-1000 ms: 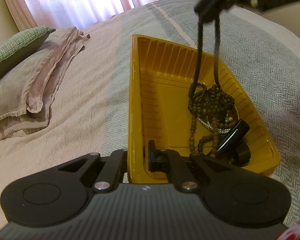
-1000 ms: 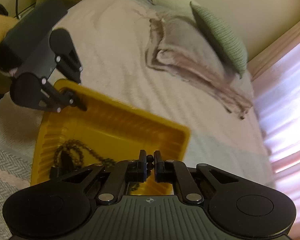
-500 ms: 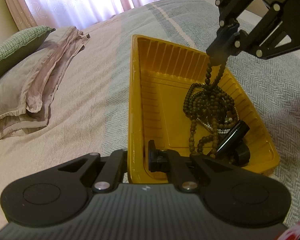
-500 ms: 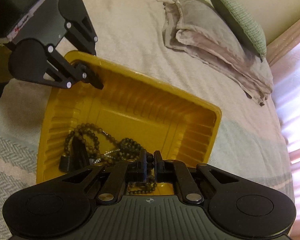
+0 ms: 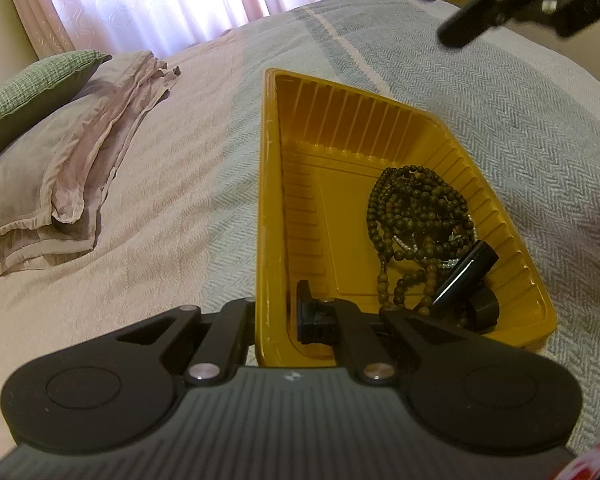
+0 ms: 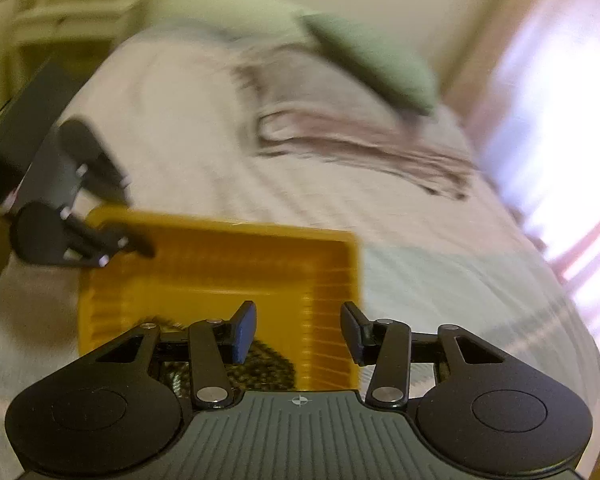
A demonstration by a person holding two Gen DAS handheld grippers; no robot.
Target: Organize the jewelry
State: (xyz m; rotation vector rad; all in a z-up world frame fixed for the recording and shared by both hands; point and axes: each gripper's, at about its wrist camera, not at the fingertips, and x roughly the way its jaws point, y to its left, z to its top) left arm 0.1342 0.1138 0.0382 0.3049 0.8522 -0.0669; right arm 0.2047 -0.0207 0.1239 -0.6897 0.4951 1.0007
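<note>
The near left wall of the ribbed yellow plastic tray (image 5: 272,184) is being pinched tight by the left gripper (image 5: 278,320), holding it steady on the grey herringbone bedspread (image 5: 520,128). The string of dark wooden beads (image 5: 416,220) is being left heaped in the tray's right corner, lying against a glossy black tube (image 5: 466,276). The right gripper (image 6: 298,330) is being carried above the tray with its jaws just opened and nothing between them.
</note>
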